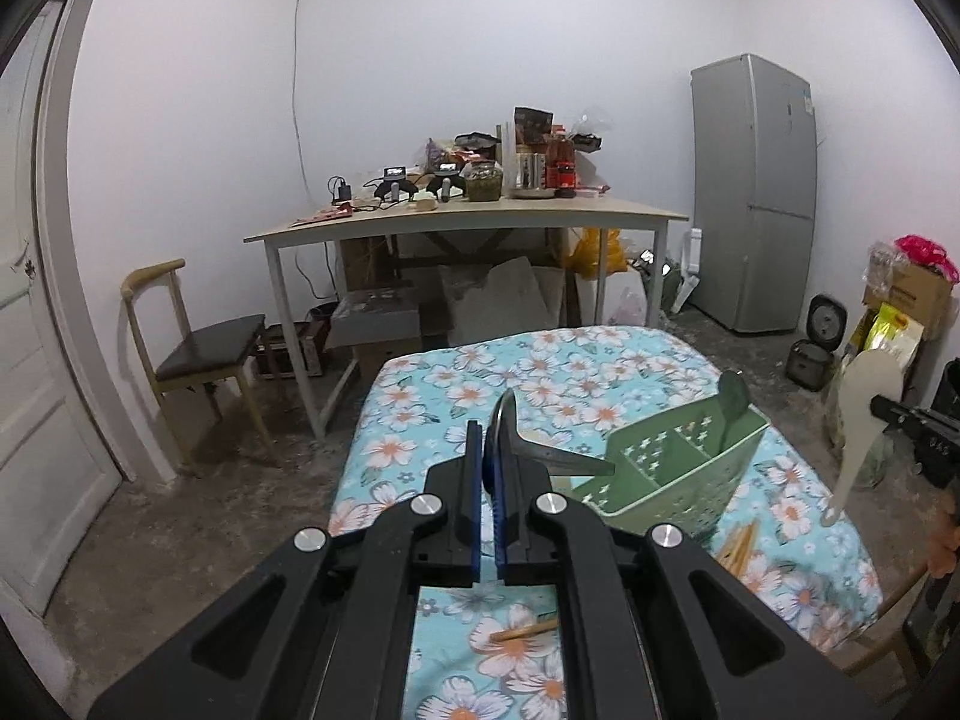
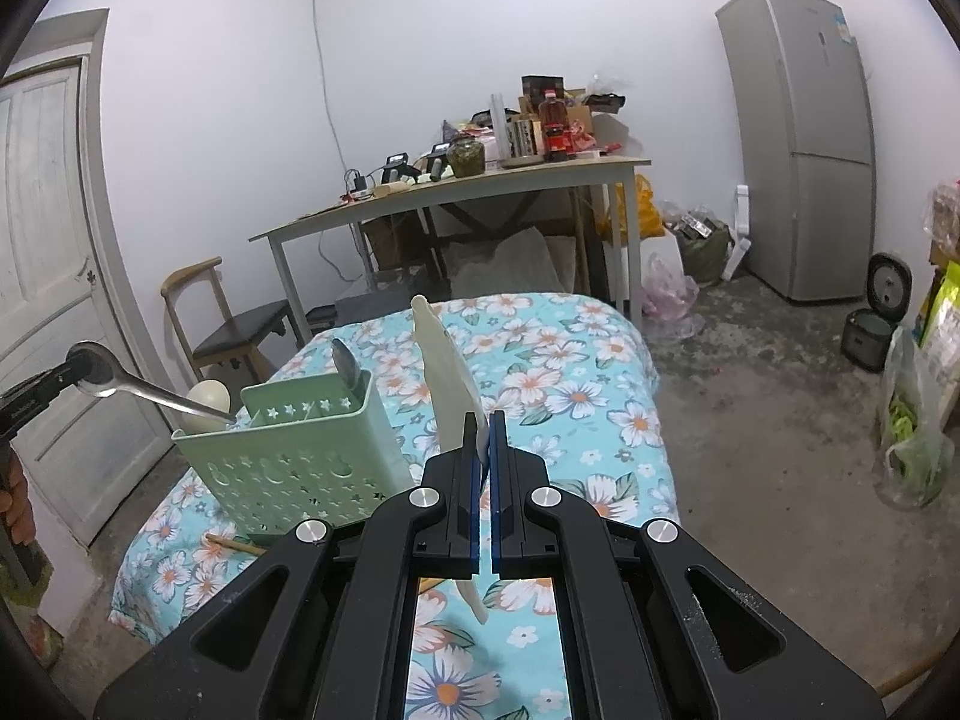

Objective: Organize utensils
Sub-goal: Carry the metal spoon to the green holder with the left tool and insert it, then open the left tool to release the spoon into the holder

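On the floral tablecloth (image 1: 600, 360): green caddy (image 1: 666, 474), at 3 o'clock of left gripper.
Left gripper (image 1: 489, 450): clamped on metal spoon (image 1: 558, 459), handle tip over caddy.
Right gripper (image 2: 485, 450): clamped on cream rice paddle (image 2: 447, 378).
Loose: chopstick (image 1: 522, 631) at 6 o'clock.

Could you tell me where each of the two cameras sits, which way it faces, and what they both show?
Left wrist view: sits on the left tool, looking along its fingers over the floral tablecloth; the tool is shut on a metal spoon, handle toward the green caddy.
Right wrist view: sits on the right tool, facing the same way, shut on a white rice paddle; a bit of the person's hand shows at the left edge.
Shared: caddy, tablecloth, far table, fridge, and each other's tool.
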Action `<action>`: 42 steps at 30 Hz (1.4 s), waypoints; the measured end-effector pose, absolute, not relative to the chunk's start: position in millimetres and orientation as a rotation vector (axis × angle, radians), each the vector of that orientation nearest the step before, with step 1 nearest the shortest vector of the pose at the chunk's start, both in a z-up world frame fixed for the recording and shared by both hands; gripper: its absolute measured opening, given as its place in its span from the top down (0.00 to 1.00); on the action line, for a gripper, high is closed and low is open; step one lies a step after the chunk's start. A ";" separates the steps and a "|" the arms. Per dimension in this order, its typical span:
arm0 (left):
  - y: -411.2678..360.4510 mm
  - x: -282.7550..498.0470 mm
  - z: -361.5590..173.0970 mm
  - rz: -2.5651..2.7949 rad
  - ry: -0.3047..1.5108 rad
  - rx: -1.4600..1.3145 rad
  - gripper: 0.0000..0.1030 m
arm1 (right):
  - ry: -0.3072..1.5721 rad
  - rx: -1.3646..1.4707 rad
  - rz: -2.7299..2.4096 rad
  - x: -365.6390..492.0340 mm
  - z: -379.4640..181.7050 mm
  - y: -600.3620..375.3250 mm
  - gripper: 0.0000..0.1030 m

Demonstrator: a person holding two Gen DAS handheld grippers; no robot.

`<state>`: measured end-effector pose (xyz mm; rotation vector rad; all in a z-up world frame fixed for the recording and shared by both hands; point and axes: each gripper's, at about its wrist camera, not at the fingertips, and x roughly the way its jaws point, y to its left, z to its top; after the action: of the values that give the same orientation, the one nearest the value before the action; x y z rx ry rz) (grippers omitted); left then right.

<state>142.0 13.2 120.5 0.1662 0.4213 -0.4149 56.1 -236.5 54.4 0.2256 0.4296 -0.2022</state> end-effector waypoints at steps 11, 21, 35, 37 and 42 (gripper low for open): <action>-14.5 152.8 106.8 -0.395 0.422 0.319 0.98 | 0.435 0.240 -0.182 55.0 54.5 -234.0 0.99; -31.2 147.3 115.5 -0.411 0.377 0.404 0.97 | 0.429 0.238 -0.183 55.6 58.8 -231.6 0.99; -17.9 122.4 147.6 -0.407 0.298 0.384 0.98 | 0.434 0.241 -0.171 60.6 56.9 -228.2 0.99; -21.0 124.2 144.3 -0.419 0.308 0.385 0.98 | 0.434 0.239 -0.171 59.8 57.5 -227.4 0.99; -31.1 131.8 132.1 -0.446 0.339 0.382 0.98 | 0.434 0.246 -0.174 58.5 57.2 -229.1 0.99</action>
<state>131.8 -31.1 132.1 0.3817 0.3390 -0.4461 58.5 -229.1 57.2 0.2456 0.4340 -0.1738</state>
